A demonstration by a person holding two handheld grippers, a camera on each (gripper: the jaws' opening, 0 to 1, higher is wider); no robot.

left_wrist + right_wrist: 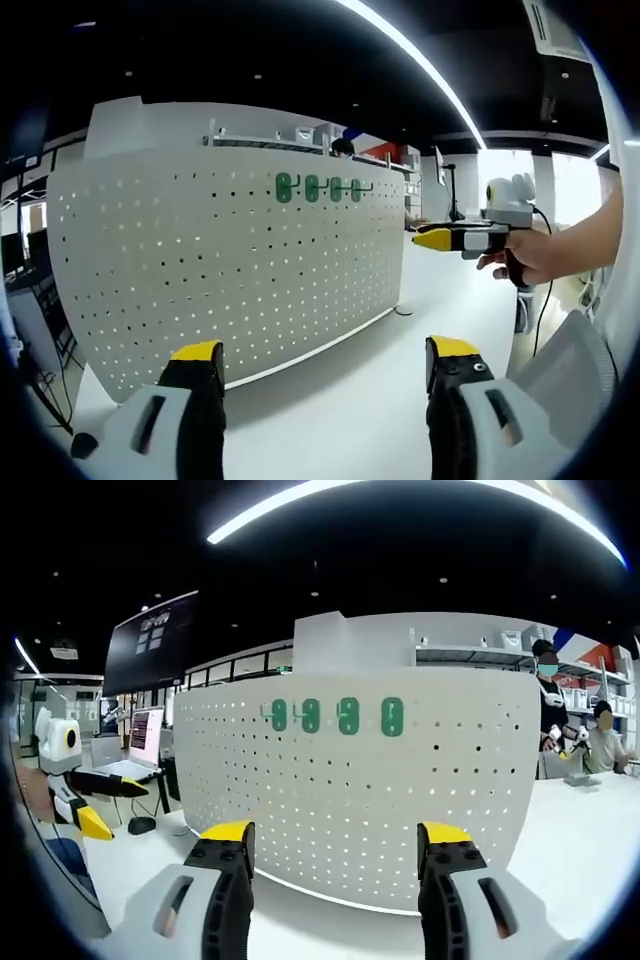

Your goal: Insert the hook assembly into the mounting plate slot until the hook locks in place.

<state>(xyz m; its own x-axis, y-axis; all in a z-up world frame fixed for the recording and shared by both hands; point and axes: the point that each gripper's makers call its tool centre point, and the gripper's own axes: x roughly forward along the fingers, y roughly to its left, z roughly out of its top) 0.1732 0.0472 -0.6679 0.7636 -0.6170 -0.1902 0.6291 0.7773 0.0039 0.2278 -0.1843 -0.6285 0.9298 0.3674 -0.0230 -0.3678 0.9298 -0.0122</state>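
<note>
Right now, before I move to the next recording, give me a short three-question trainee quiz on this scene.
1. True or false: the green hooks on the white pegboard sit in a row near its top edge.
2. How many green hooks hang on the pegboard? A) two B) four C) six
3. Fill in: in the left gripper view, the right gripper is held by a person's ____ beside the pegboard's edge.

Key: 1 true. 2 B. 3 hand. Also worth noting: the left gripper stands open with nothing between its yellow-tipped jaws, and the right gripper's jaws likewise stand apart and empty in its own view.
</note>
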